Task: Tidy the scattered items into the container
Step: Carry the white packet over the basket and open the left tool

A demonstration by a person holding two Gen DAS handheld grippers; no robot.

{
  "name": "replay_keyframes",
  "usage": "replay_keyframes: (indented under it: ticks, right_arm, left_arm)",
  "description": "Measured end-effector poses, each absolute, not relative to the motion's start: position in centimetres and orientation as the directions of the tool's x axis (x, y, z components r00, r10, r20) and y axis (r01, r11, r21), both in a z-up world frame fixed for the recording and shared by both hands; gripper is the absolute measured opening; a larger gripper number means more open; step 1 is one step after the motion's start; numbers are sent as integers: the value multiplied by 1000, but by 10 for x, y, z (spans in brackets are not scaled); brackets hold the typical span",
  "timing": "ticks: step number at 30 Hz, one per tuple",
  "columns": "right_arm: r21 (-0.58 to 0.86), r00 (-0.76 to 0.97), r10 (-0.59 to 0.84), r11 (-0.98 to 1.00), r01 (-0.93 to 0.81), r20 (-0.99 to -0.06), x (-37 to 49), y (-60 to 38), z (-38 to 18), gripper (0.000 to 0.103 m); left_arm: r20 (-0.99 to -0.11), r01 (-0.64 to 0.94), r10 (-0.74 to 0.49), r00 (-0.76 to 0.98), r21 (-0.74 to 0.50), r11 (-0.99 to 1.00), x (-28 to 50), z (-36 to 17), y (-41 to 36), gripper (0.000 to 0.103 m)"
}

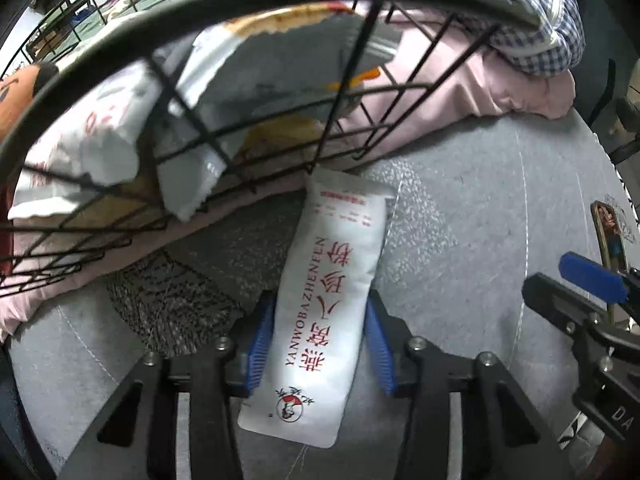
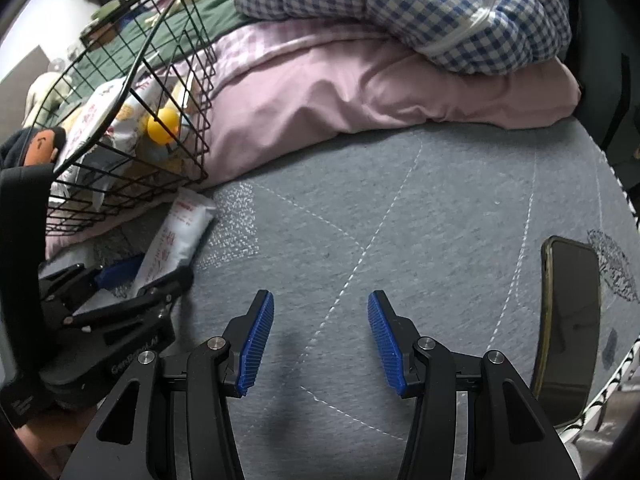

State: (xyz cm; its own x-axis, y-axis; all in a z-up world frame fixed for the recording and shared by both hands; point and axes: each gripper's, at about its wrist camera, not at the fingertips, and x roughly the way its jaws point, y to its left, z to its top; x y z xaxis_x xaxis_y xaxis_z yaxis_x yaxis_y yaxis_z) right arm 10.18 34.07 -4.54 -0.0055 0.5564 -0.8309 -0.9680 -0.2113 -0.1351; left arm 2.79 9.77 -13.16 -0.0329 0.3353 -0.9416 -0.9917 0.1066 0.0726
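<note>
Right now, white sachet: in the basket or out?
Out. The white sachet lies on the grey mattress, top end against the wire basket wall.

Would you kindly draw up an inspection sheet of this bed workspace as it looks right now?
Surface: grey quilted mattress cover, mostly bare.
Job's things: black wire basket resting on the pink bedding, already holding snack packets and a yellow ball; long white sachet with red lettering lying outside, its far end against the basket.
Clutter: dark smartphone near the mattress edge.
Grippers: left hand-held gripper straddles the sachet, whether its pads press it is unclear; right hand-held gripper open, empty, over bare cover.
Cables: nothing seen.
Surroundings: pink duvet, blue checked quilt piled on it.
</note>
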Motion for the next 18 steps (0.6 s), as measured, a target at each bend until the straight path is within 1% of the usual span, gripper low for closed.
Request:
replay_keyframes:
  ticks: [3,11,13,16,18]
  right_arm:
    - [-135,-17,558,-230,-964,-829,92,337,-47,50]
    - [-130,-56,553,-291,-948,-831,59,316,-52,50]
    - [-134,-75,549,-330,-934,-832,45,303,-54,50]
    - [-138,-92,541,-369,-919,-836,28,290,-58,50]
    - [-140,-101,541,-386,-912,-835,19,282,-58,50]
  left_arm:
    - [-946,-997,324,-23,47,68,12,-125,87,45]
    - [-942,-999,336,-21,31,25,-34,-88,35,45]
    - [-936,-999,352,-22,30,17,-42,-77,24,45]
    - [-925,-1000,380,-22,25,2,-74,-59,16,45]
    - [-915,-1000,402,-20,19,-8,-64,-47,-5,45]
